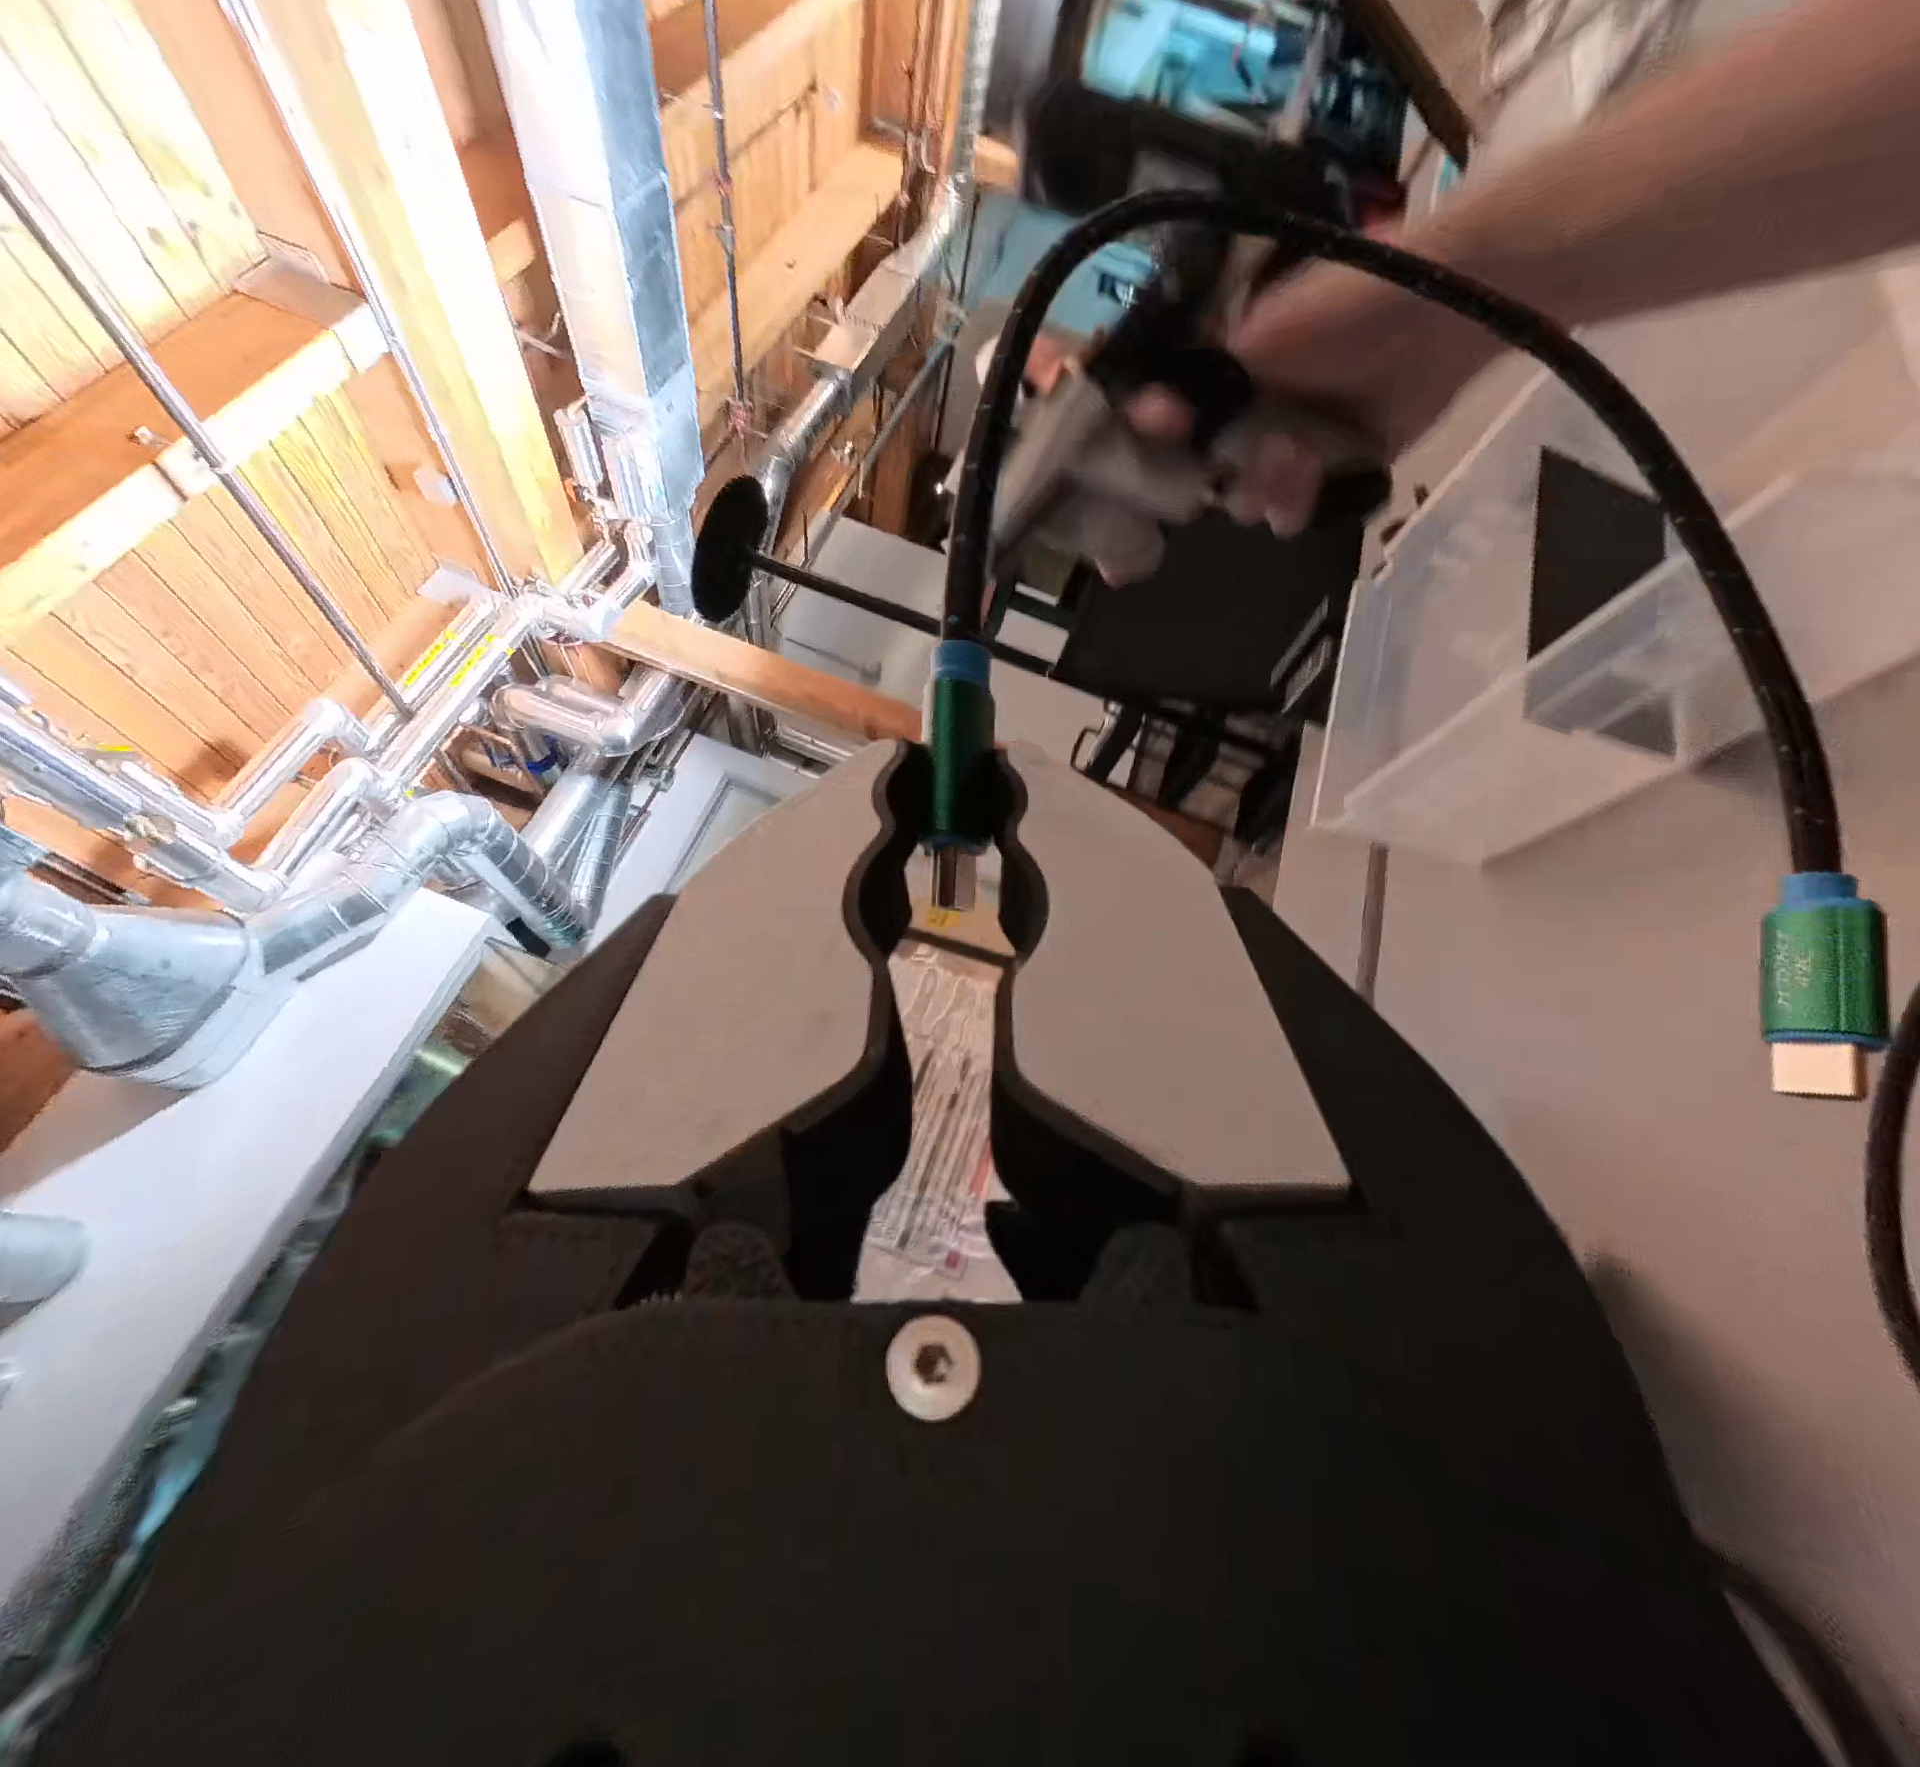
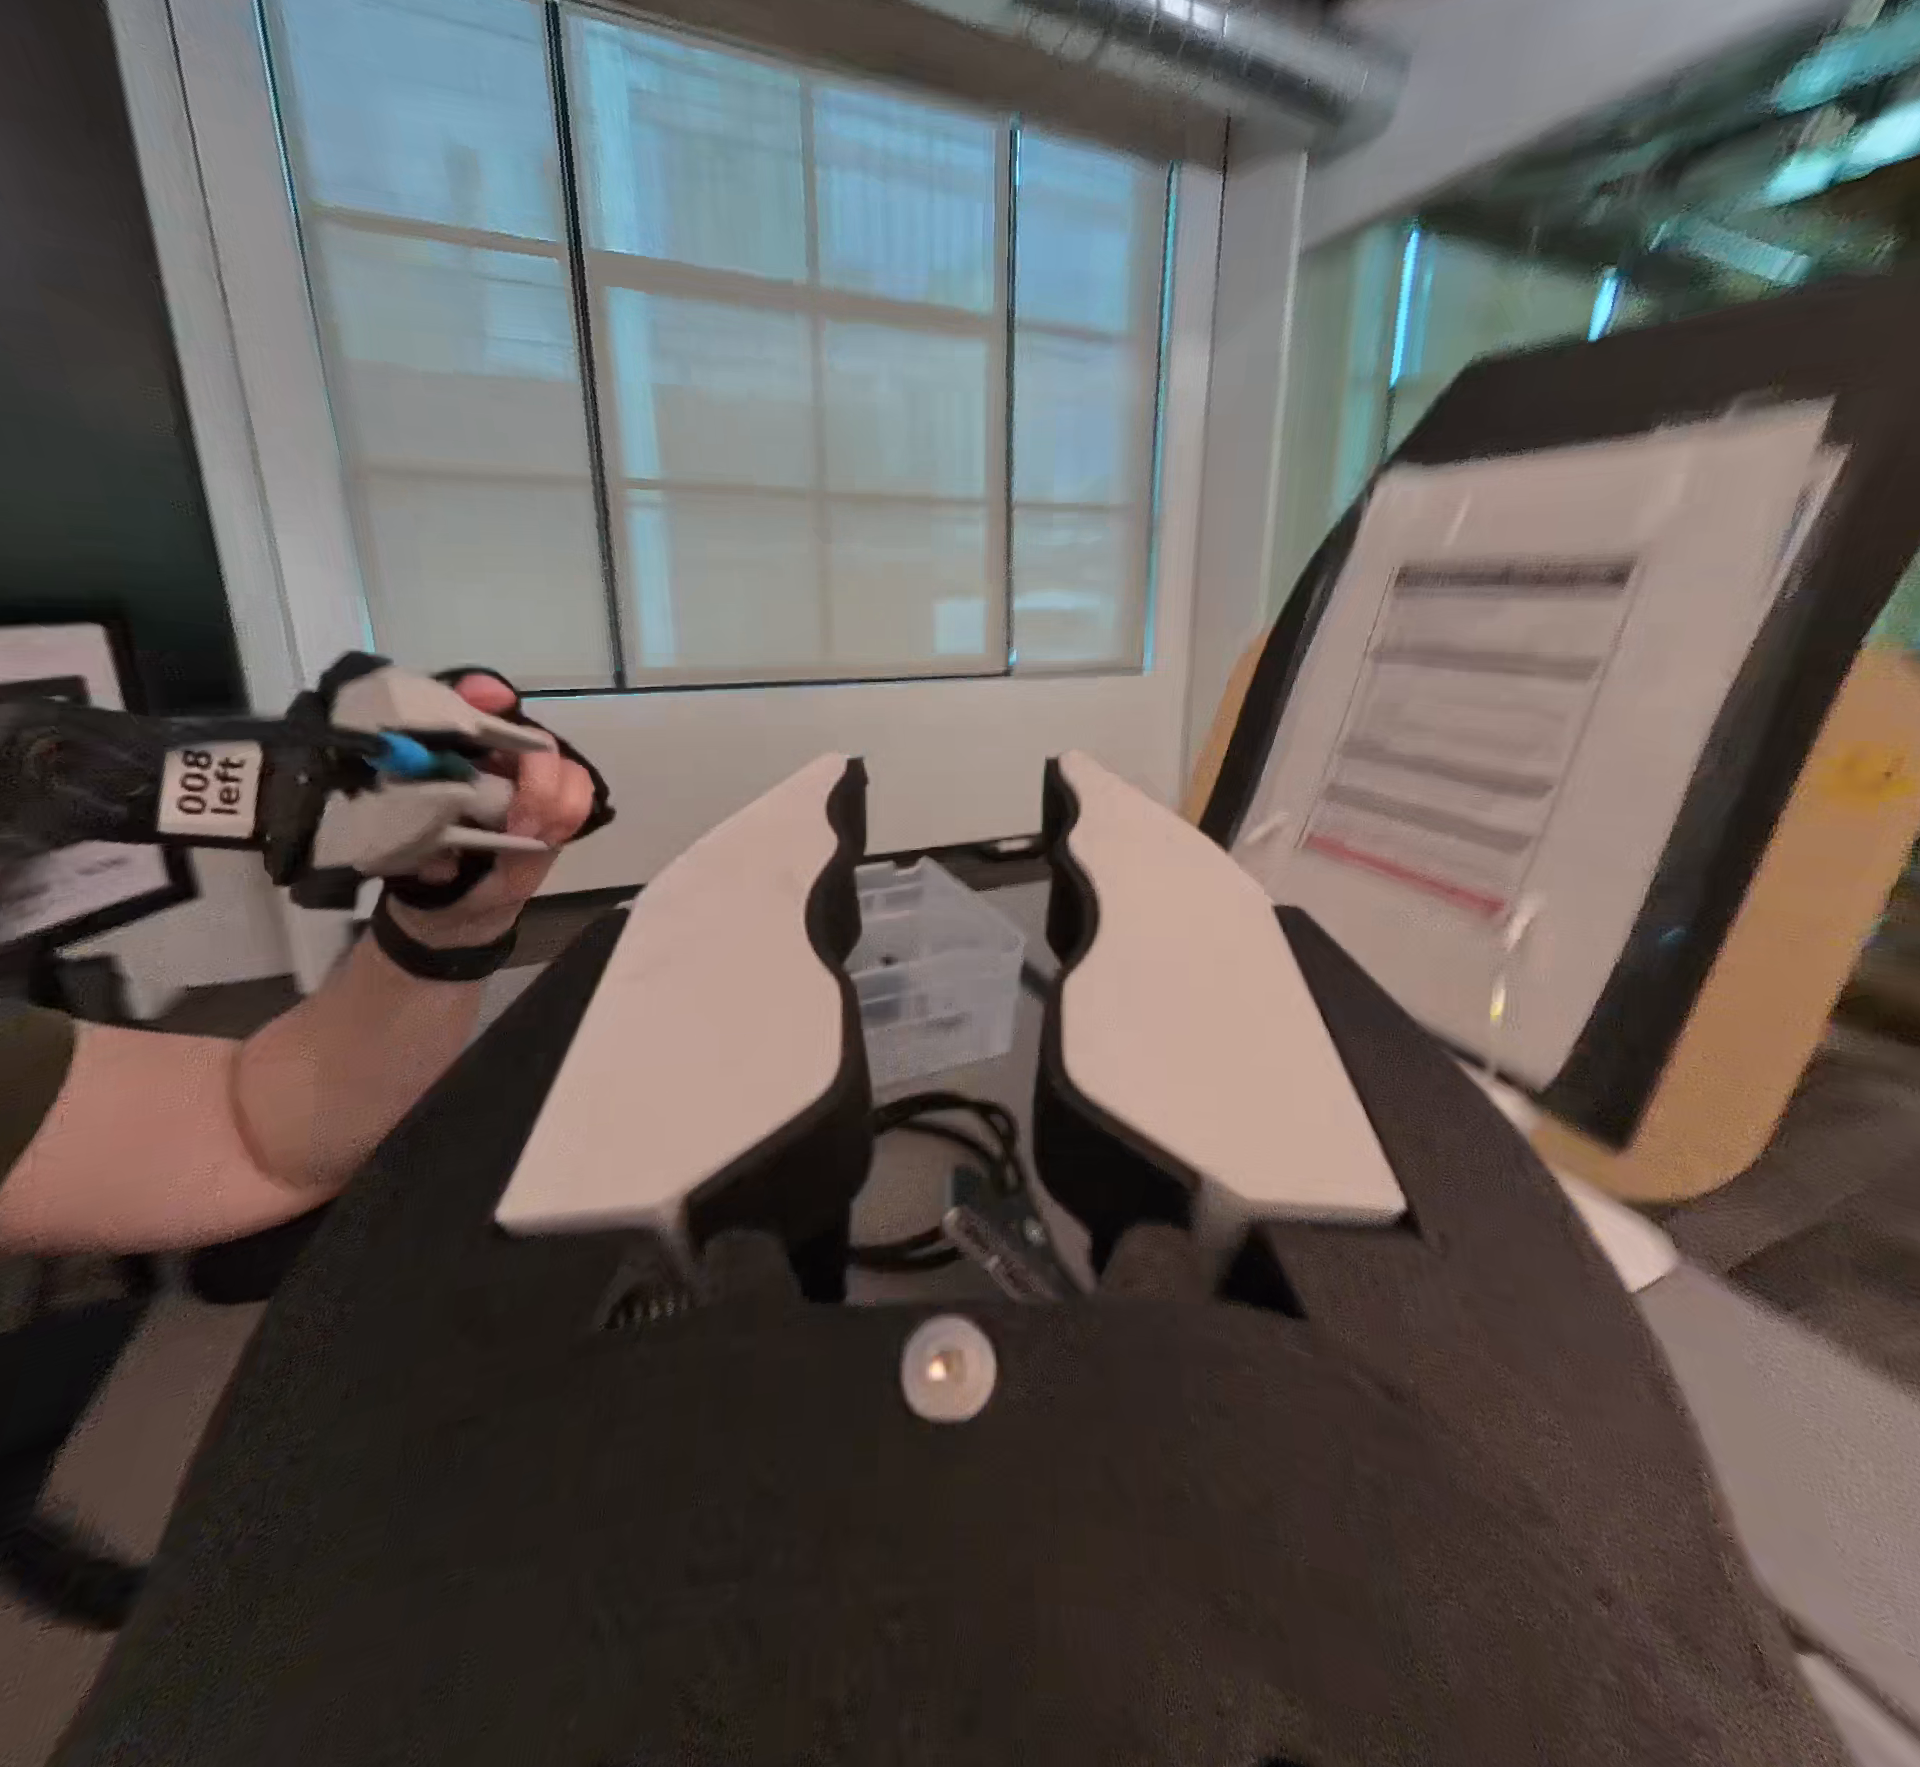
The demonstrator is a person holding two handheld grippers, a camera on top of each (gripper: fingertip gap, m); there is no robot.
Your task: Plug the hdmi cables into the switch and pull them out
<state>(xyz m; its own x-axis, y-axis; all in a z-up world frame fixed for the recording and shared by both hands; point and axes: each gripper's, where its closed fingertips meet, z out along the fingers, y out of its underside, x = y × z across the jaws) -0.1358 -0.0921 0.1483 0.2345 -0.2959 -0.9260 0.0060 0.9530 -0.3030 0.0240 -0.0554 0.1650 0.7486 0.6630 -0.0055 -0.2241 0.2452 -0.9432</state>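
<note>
My left gripper [image 1: 956,763] is shut on a green HDMI plug [image 1: 954,741] with a blue collar, gripped near the fingertips with its metal end pointing back toward the camera. Its black braided cable [image 1: 1039,315] arcs up and over to the right. The cable's other green plug [image 1: 1823,979] hangs free at the right edge. My right gripper [image 2: 954,772] is open and empty, held in the air. Below it, between its fingers, a small dark device with black cables [image 2: 992,1234] lies blurred on the table. The left gripper [image 2: 530,792] shows at the left, with the blue collar [image 2: 407,756] between its fingers.
A clear plastic box [image 2: 935,969] sits on the table beyond the device. A black-framed screen [image 2: 1538,730] leans at the right. A person's arm [image 1: 1610,190] holds the blurred right gripper [image 1: 1132,460]. Clear bins [image 1: 1558,657] stand on the table. Windows [image 2: 727,367] lie ahead.
</note>
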